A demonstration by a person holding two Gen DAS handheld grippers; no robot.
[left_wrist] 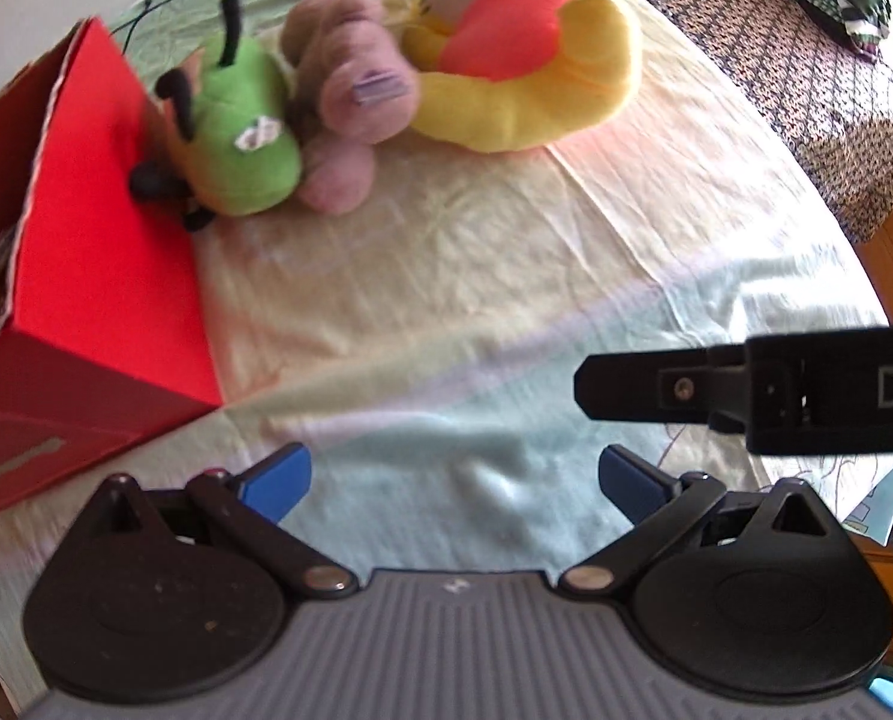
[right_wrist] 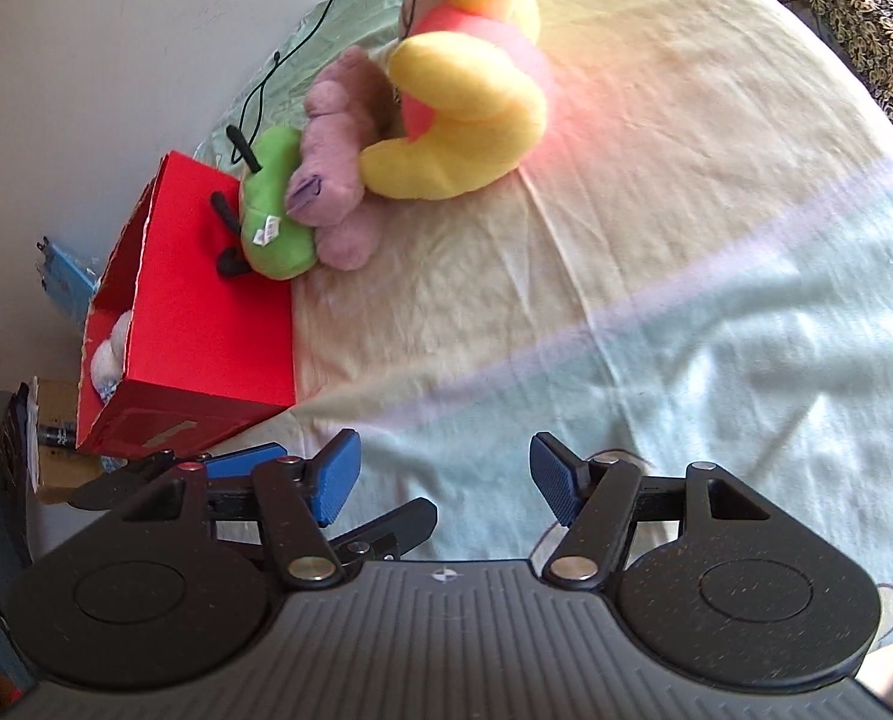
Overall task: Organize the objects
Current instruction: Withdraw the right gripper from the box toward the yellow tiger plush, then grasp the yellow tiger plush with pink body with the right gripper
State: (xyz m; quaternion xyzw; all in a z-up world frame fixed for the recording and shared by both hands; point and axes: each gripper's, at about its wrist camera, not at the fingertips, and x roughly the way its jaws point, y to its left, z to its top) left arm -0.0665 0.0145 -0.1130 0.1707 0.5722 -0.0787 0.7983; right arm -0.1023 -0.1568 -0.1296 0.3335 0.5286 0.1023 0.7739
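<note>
Green plush [left_wrist: 239, 147], mauve plush [left_wrist: 350, 90], yellow plush [left_wrist: 524, 84]

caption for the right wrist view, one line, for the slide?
Open right gripper above a pastel bedsheet; green, purple and yellow plush toys beside a red box.

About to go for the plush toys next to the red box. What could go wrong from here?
1. The green plush, mauve plush and yellow plush press together, so grabbing one may drag its neighbour.
2. The green plush leans on the red box, which sits near the bed edge; a shove could push it off.
3. A black cable behind the toys may snag.
</note>
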